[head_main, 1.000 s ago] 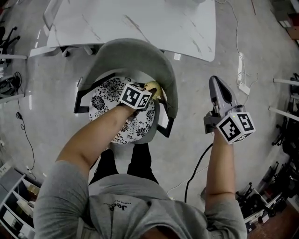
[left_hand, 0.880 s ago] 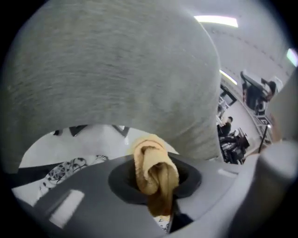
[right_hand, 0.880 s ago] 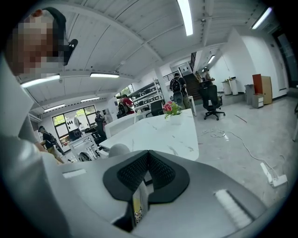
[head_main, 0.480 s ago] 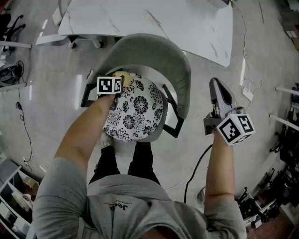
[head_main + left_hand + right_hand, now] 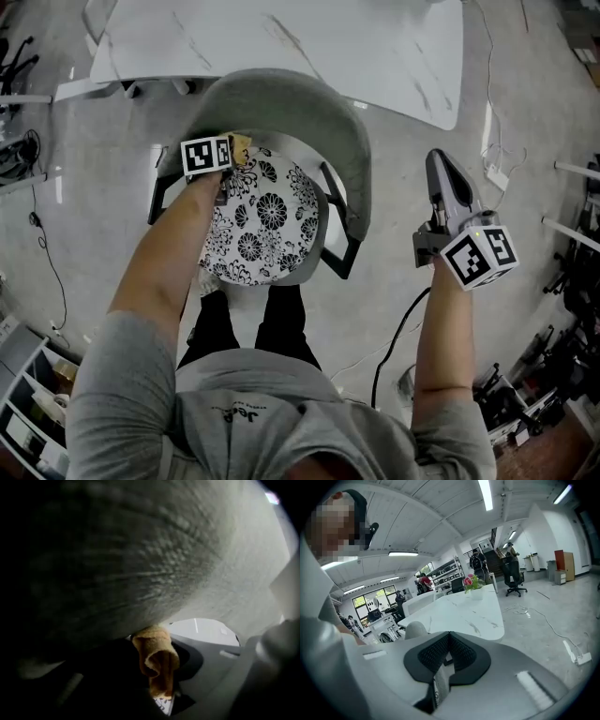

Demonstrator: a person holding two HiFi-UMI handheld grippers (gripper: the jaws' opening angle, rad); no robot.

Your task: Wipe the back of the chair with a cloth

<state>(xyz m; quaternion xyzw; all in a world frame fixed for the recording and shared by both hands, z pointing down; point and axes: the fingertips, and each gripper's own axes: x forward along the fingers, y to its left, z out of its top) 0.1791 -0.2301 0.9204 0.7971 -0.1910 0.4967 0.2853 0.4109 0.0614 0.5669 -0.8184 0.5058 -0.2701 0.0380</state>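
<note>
A grey curved chair back wraps around a black-and-white floral seat. My left gripper is at the left end of the back's inner face, shut on a tan cloth. In the left gripper view the cloth hangs folded from the jaws and presses up against the grey fabric of the chair back, which fills most of the picture. My right gripper hangs apart to the right of the chair. It is shut with nothing in it, and its black pads meet.
A white marble table stands just beyond the chair, with a flower pot on it. Cables and a power strip lie on the floor at the right. A black cable runs by my feet. Shelves stand at the lower left.
My left gripper has carried the cloth along the inner face of the chair back from its right side to its left end. The right gripper has stayed in place.
</note>
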